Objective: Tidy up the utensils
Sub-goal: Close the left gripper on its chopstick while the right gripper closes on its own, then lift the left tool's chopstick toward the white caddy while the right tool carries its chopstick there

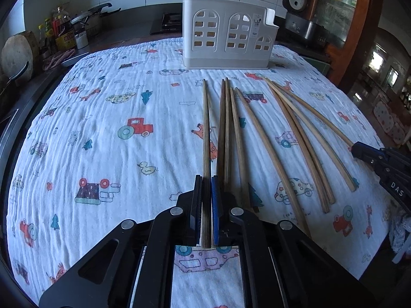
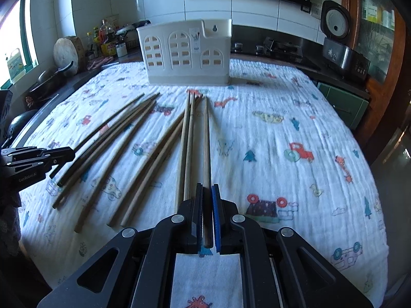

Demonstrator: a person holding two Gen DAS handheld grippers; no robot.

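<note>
Both fingers pairs each pinch one chopstick, pointing lengthwise toward the holder.

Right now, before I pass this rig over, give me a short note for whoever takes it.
Left claw: shut on the leftmost chopstick.
Right claw: shut on the rightmost chopstick.
Loose chopsticks lie between them on the cloth, in front of the white holder.
Done: none visibly in the holder.
Left: load both held sticks, then the rest.
</note>
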